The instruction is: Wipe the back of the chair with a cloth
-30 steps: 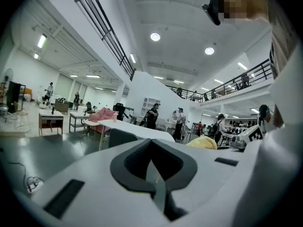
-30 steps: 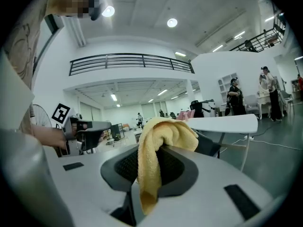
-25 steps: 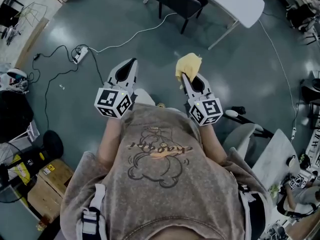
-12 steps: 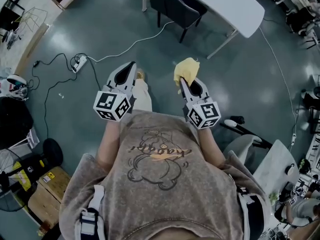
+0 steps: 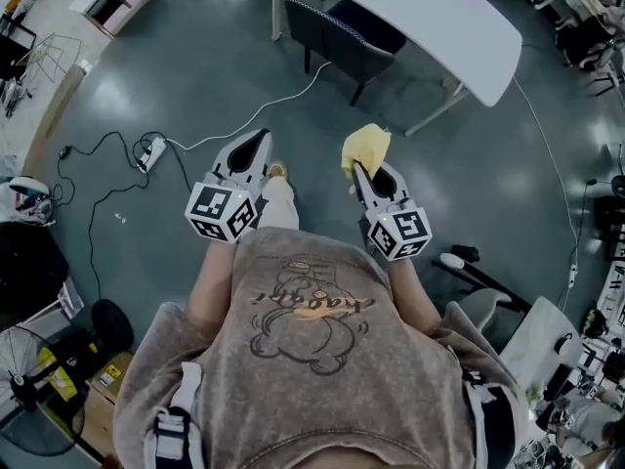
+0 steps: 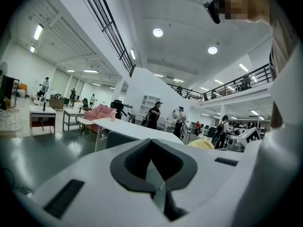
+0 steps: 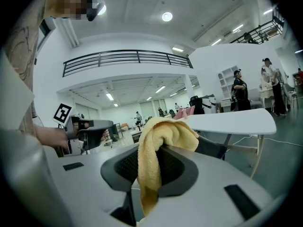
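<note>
Head view: the person stands on the grey floor [image 5: 488,164] with both tools held out in front at waist height. The left tool [image 5: 257,143] is closed and carries nothing. The right tool [image 5: 357,168] is clamped on a yellow cloth [image 5: 366,147], which bunches up past its tip. The dark chair [image 5: 330,32] stands well ahead of both, tucked against the long edge of the white table [image 5: 430,8]. A white cable [image 5: 244,125] trails over the floor from the chair's legs.

Left gripper view: the jaws meet with nothing between them. Past them the chair's back [image 6: 119,138] shows under the table's edge [image 6: 132,128], and a bit of the cloth [image 6: 201,144] peeks in at the right.

Right gripper view: the cloth [image 7: 158,141] hangs pinched between the jaws, draped down over them. The table [image 7: 232,119] and the chair [image 7: 211,148] lie beyond.
</note>
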